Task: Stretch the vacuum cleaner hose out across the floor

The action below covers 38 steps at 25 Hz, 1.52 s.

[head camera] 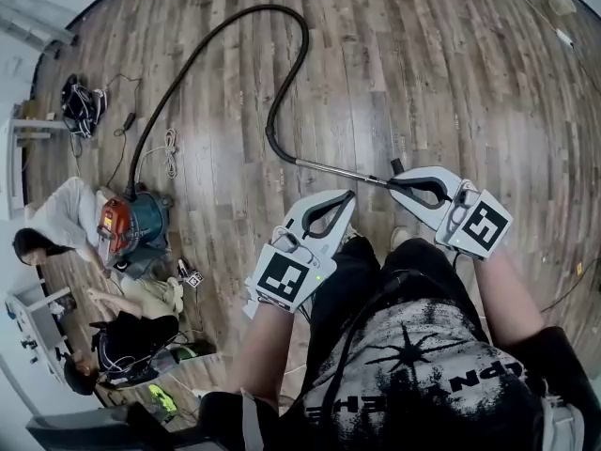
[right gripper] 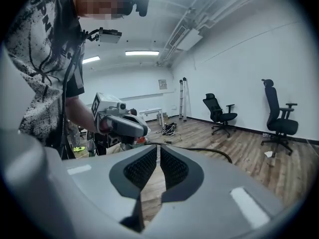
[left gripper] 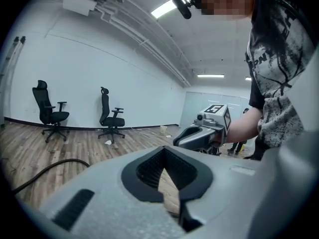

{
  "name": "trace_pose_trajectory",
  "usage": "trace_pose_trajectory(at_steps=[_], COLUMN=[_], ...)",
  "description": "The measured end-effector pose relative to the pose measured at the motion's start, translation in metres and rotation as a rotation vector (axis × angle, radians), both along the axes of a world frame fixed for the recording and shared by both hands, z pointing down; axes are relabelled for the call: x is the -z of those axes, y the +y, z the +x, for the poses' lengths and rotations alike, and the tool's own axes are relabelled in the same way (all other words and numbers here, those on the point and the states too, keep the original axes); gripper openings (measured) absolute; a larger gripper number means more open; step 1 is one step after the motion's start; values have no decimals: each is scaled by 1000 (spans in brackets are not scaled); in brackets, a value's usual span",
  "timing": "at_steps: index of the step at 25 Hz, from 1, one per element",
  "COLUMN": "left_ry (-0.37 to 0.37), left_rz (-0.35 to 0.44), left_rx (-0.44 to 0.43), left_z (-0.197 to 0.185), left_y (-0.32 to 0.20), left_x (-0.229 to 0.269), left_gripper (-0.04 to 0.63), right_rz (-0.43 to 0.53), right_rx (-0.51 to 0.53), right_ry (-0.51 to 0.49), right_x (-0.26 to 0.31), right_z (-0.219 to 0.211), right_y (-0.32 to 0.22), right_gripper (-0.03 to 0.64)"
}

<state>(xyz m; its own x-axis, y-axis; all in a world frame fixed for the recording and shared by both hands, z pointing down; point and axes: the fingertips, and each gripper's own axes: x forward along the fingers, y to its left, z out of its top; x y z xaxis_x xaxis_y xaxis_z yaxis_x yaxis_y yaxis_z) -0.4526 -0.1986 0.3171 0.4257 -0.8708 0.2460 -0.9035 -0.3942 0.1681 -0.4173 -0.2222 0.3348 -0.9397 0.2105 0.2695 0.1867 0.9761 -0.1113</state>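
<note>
Where the wood-plank floor spreads out in streaky brown boards, the black ribbed hose lies on it in one big loop. It starts at the squat orange-and-teal vacuum cleaner at the left, runs up in a long diagonal, bends round in a tight arch at the top and comes back down to a dark cuff. From that cuff a thin, straight, shiny metal tube slants right, and its far end lies just by the tip of the right claw. No view shows whether the two touch.

Both claws are smooth grey plastic shells with black rims, each backed by a cube of square markers. The left claw hangs apart from the tube, above the person's legs. In its own view the left claw is clenched, its dimpled black pads meeting at the tips with nothing caught there. The right claw is released, with a narrow slit between its knobbly pads and only bare floor showing through.

Two black office chairs stand by the white wall.
</note>
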Motion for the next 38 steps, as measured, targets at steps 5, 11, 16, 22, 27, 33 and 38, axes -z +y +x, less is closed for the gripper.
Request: trace_pose_trajectory(at_steps=[5, 11, 16, 22, 27, 33, 38], left_ry=[50, 56, 86, 153, 186, 177, 189], left_rz=[-53, -102, -170, -204, -136, -161, -218], left_rx=[63, 154, 189, 144, 188, 253, 327], left_z=[26, 69, 63, 42, -3, -24, -24], left_y=[-10, -8, 7, -22, -19, -32, -19], left_x=[-7, -38, -117, -221, -307, -452, -534], left_gripper=[2, 2, 2, 2, 2, 2, 2], right_rz=[-122, -211, -144, -107, 5, 176, 195], right_rx=[-32, -42, 46, 57, 129, 249, 231], right_ry=[87, 232, 457, 662, 810, 1003, 1136], right_x=[-47, -163, -295, -456, -596, -795, -888], right_z=[30, 59, 58, 42, 17, 16, 19], right_y=[-16, -47, -28, -24, 6, 5, -1], right_gripper=[82, 163, 235, 236, 235, 219, 203])
